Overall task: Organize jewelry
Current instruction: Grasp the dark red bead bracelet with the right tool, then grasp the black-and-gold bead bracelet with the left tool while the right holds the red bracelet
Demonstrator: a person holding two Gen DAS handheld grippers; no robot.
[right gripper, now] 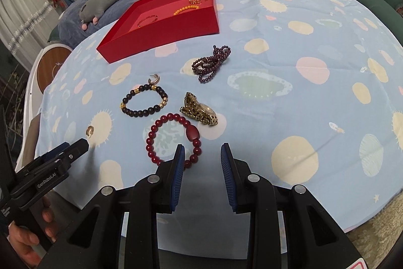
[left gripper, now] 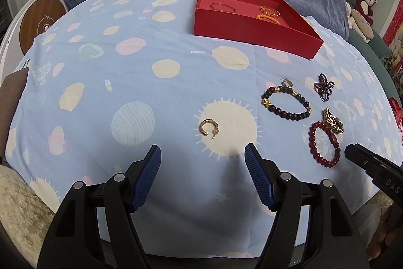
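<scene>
Left wrist view: left gripper spread wide, holding nothing, low over the counter's near edge. Gold hoop earring lies just ahead of it, alone. Red box toward the far edge already holds three bracelets. Earring looks tiny, light, rigid, slippery; likely best pinched across the hoop band, not the thin post.

Right wrist view: right gripper parted, empty, left finger overlapping the red bead bracelet. Beads look hard, probably on a flexible cord; take one side of the loop.
</scene>
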